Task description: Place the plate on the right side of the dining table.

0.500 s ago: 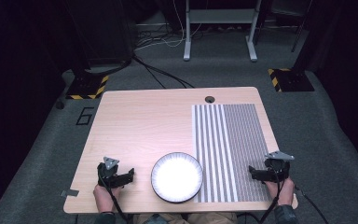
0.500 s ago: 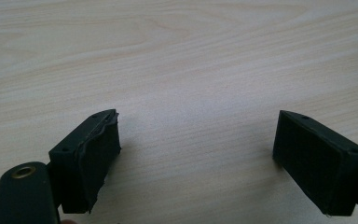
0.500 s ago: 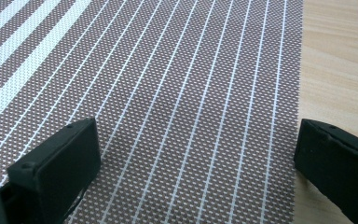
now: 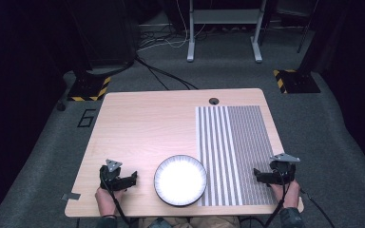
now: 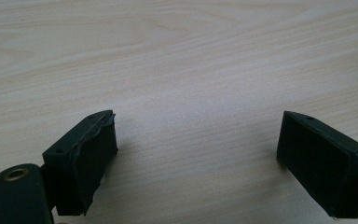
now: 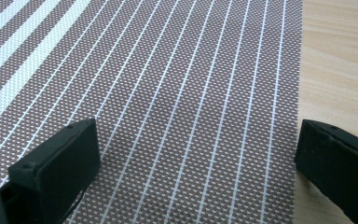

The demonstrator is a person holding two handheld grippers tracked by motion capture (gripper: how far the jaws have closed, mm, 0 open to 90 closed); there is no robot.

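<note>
Your forearms cut off at frame bottom | left claw (image 4: pixel 132 178) released over pale wooden counter (image 4: pixel 142 123) | right claw (image 4: pixel 257 175) released over brown striped woven placemat (image 4: pixel 237 142) | round white plate (image 4: pixel 180 180) between | nothing moved since earlier frame

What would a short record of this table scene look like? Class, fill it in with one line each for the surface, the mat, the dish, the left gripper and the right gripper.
surface: light wooden table, with a round cable hole near its far edge
mat: striped placemat, flat on the table's right half
dish: white plate with a dark rim, at the near edge, overlapping the mat's left border
left gripper: left gripper, fingers open over bare wood, holding nothing
right gripper: right gripper, fingers open over the mat's right part, holding nothing
</note>
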